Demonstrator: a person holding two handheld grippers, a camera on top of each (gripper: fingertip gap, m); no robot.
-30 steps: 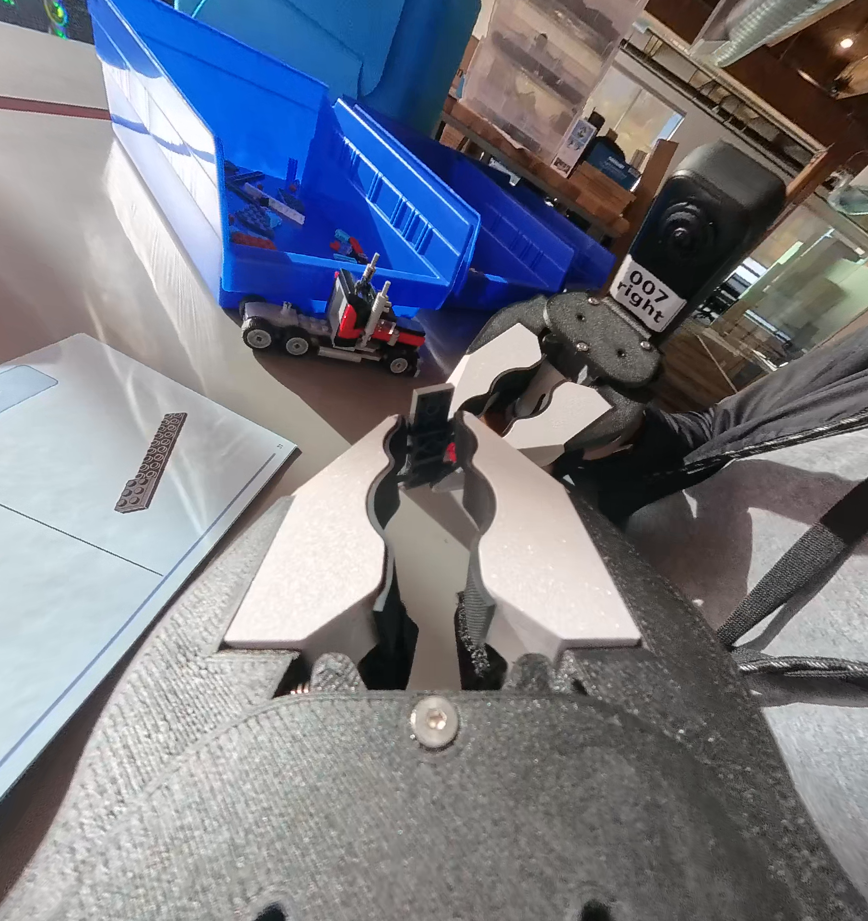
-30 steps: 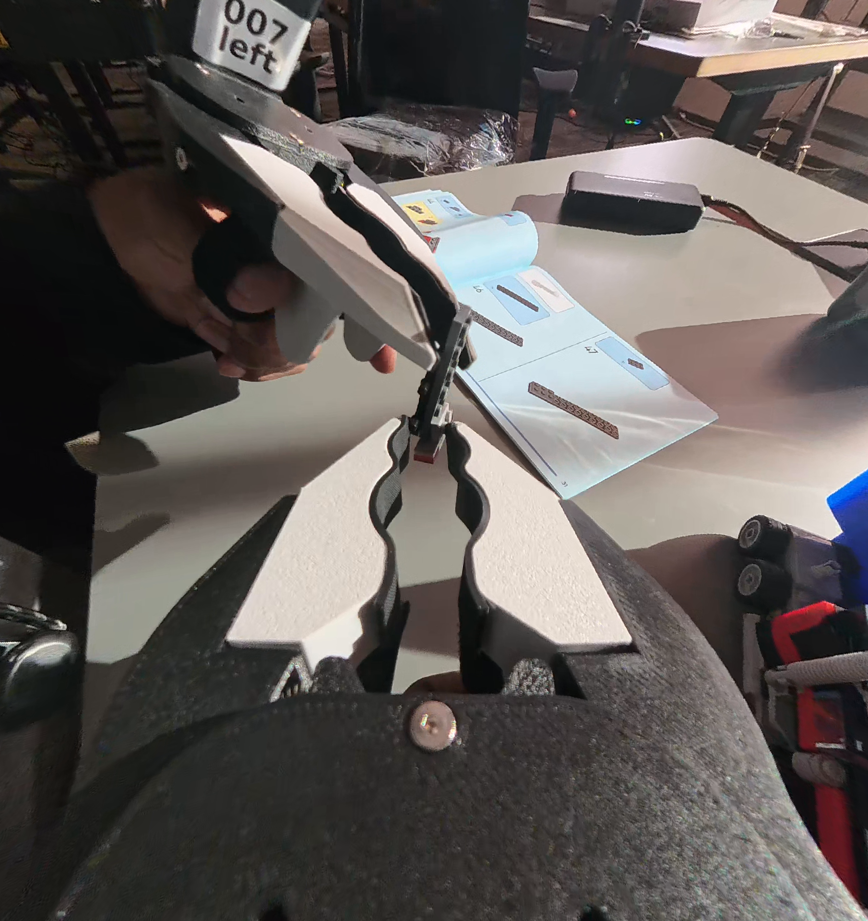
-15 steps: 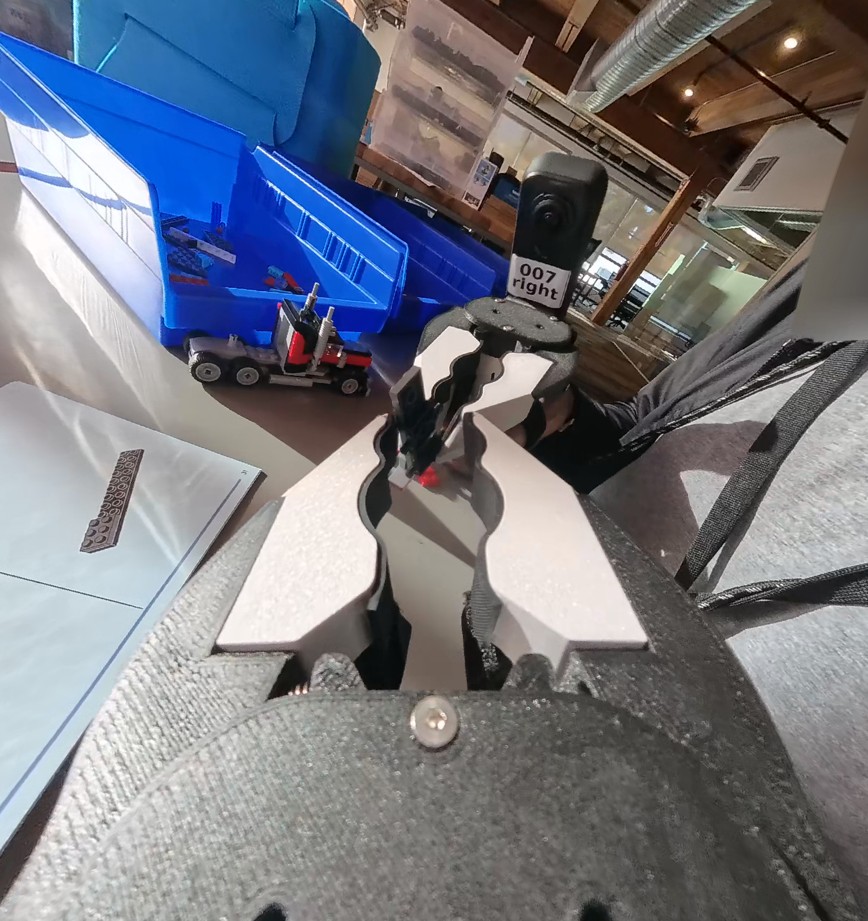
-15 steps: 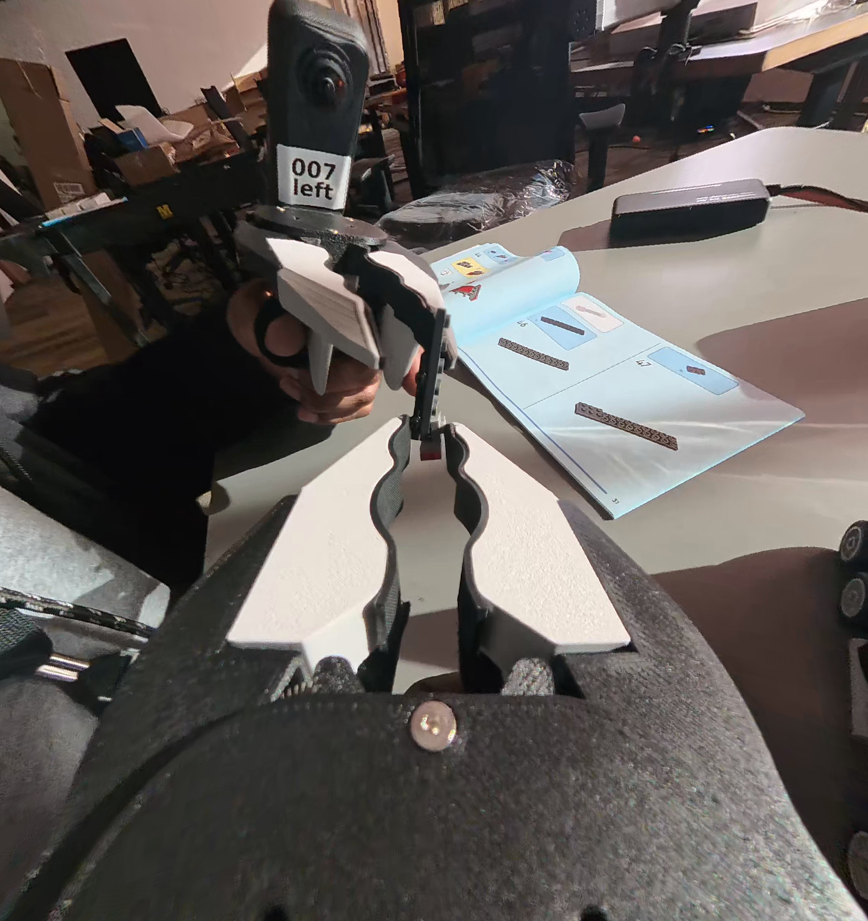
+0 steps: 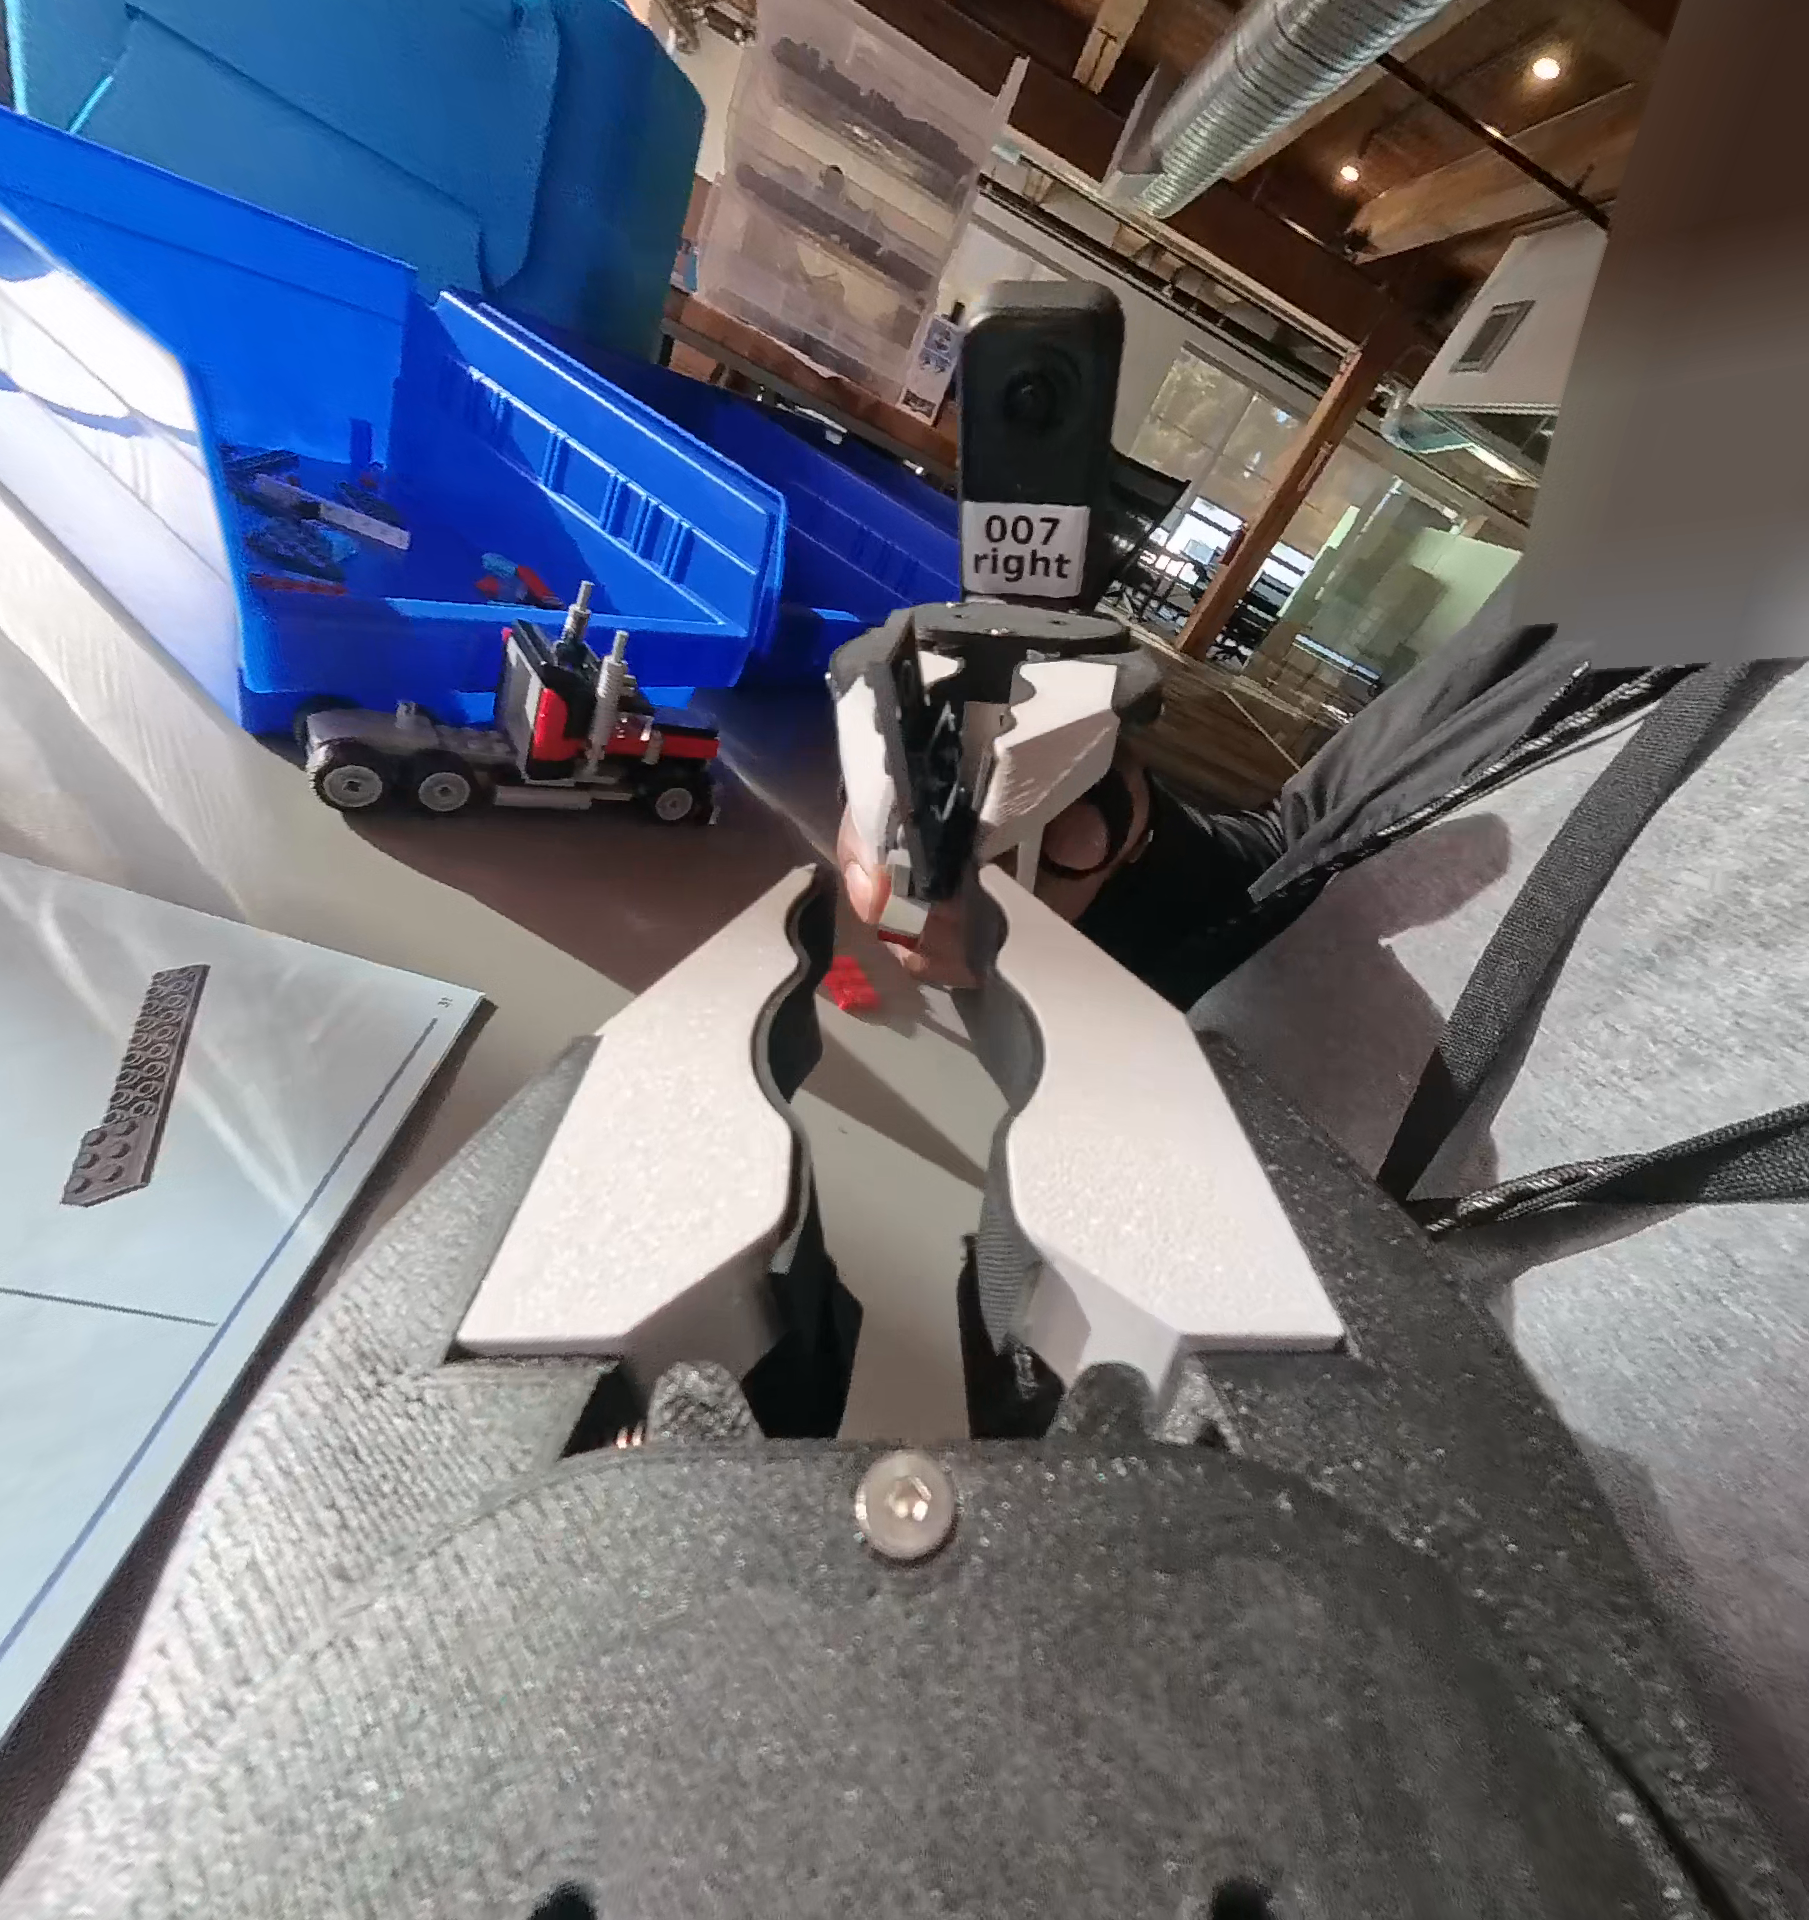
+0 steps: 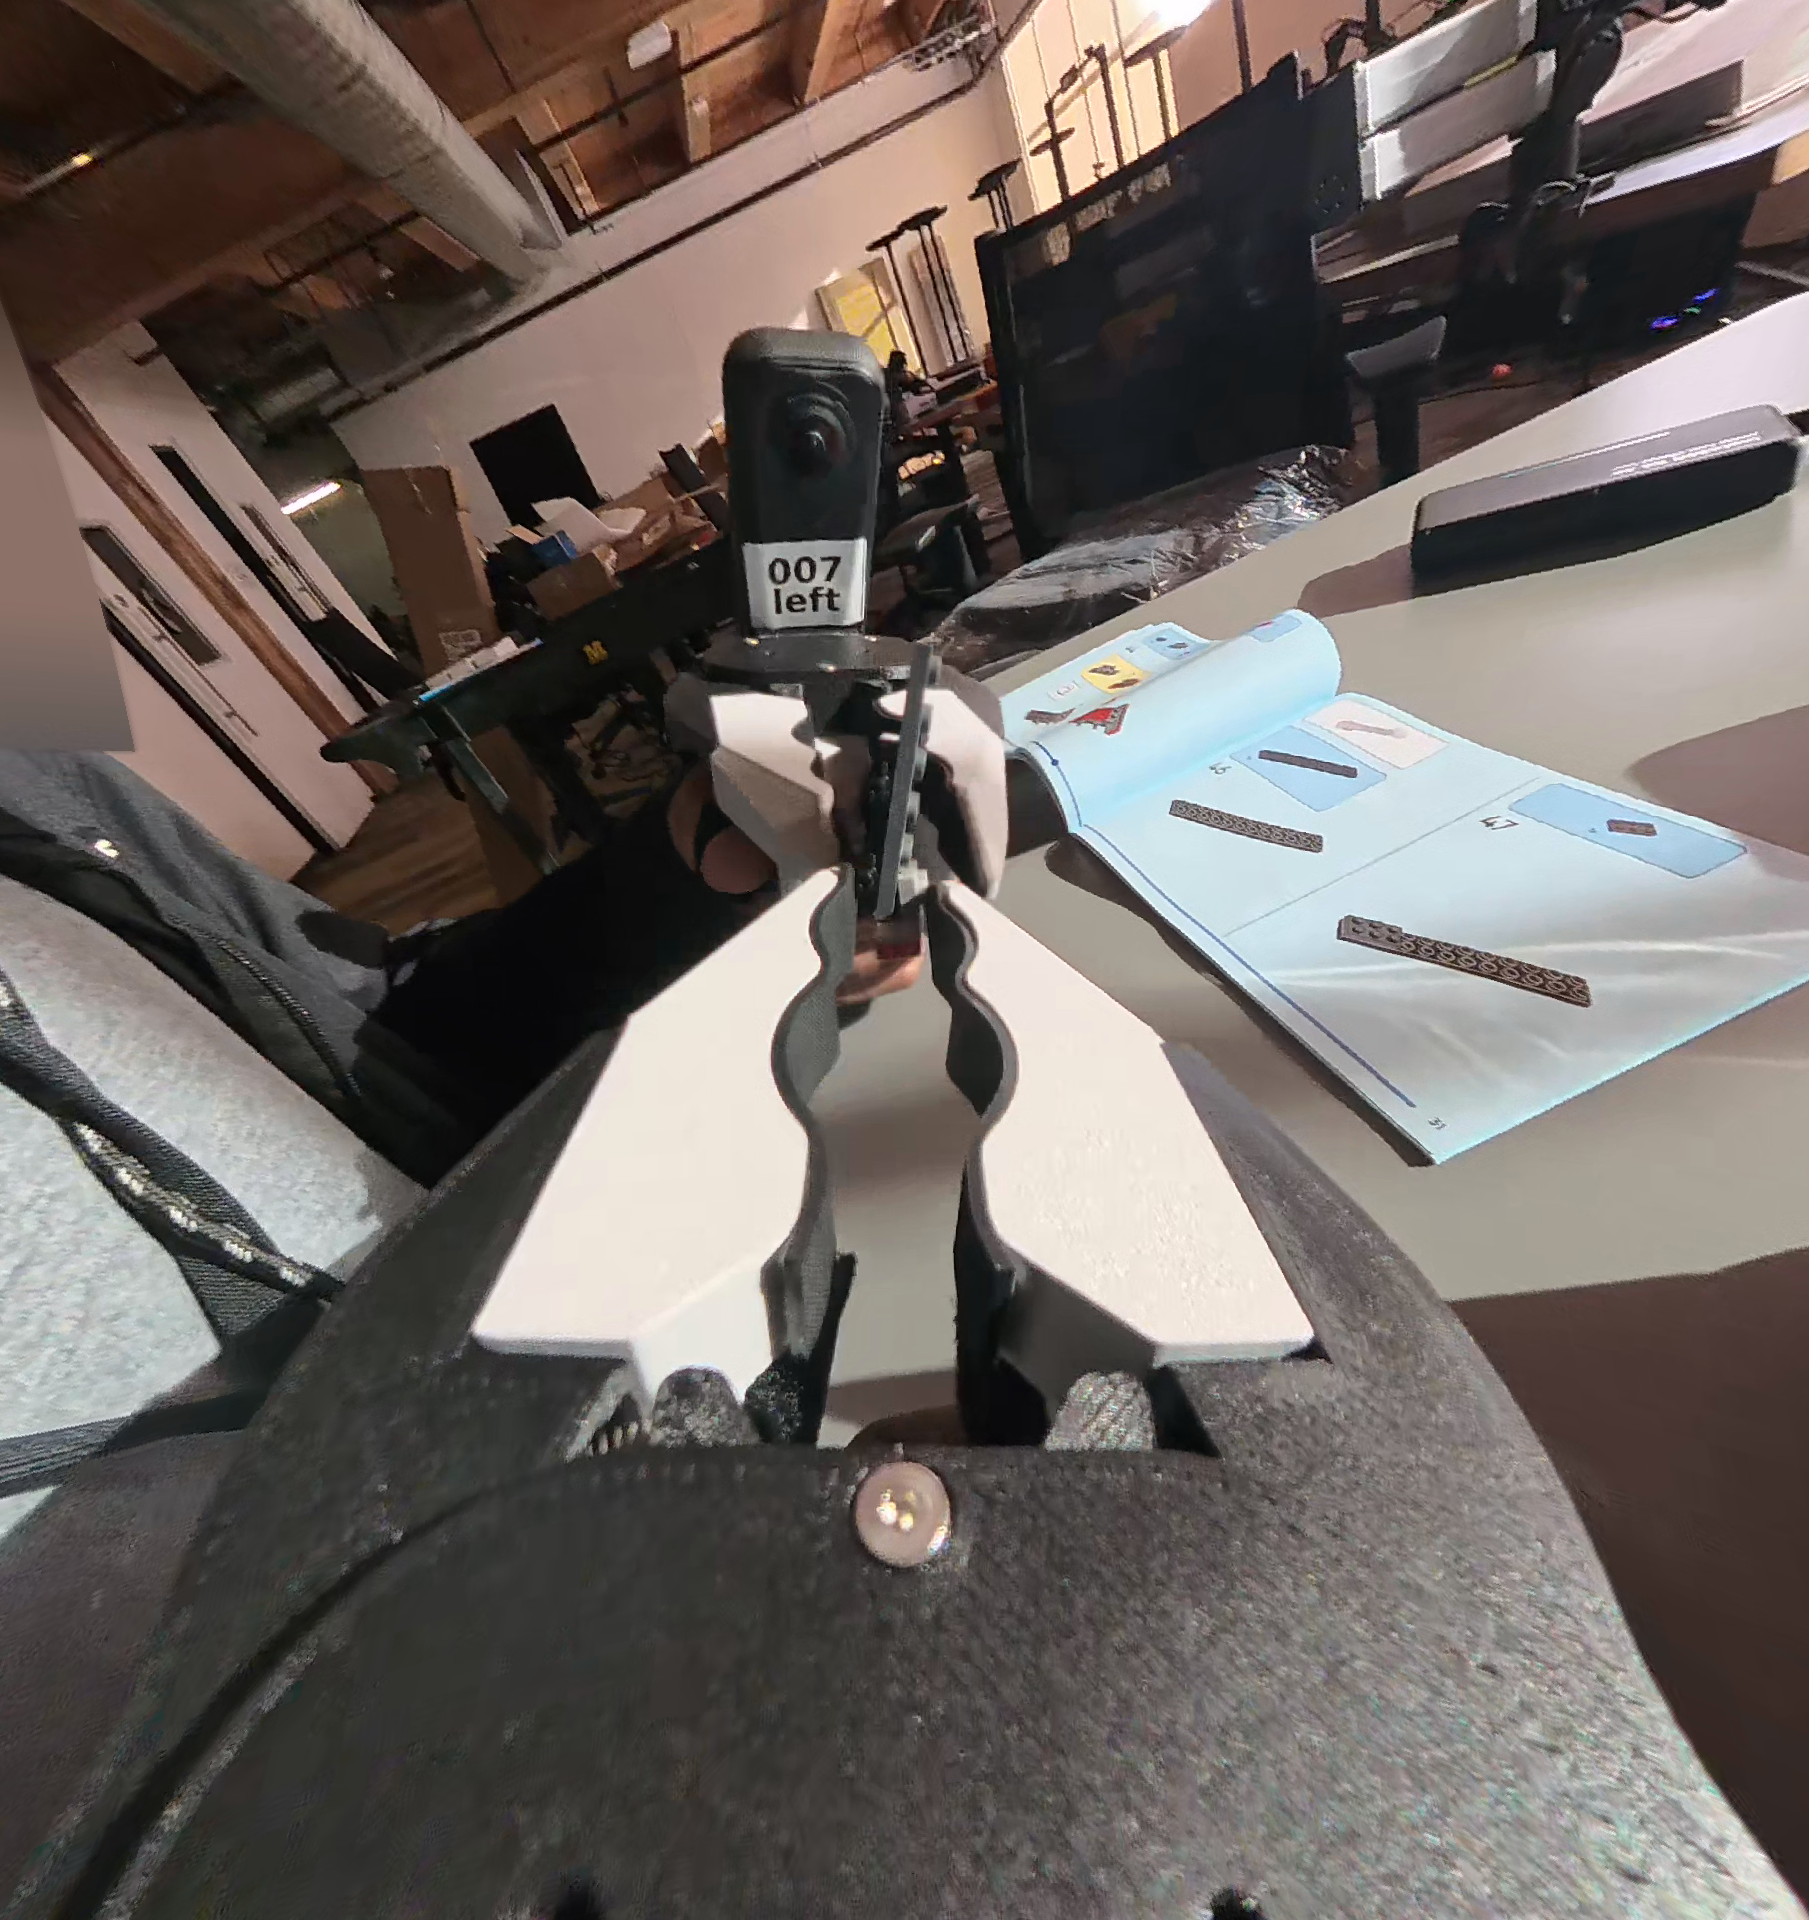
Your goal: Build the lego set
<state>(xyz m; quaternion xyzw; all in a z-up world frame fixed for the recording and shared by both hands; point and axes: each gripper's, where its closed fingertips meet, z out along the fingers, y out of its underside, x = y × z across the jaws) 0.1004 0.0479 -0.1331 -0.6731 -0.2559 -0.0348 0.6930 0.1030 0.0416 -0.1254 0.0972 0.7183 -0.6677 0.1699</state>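
While right gripper (image 6: 889, 891) clamps the dark lego assembly (image 6: 895, 821), left gripper (image 5: 900, 894) stands released. Red brick (image 5: 848, 982) lies on table (image 5: 588, 883).

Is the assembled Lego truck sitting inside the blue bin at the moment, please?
No, the Lego truck stands on the table just in front of the blue bin, outside its walls.
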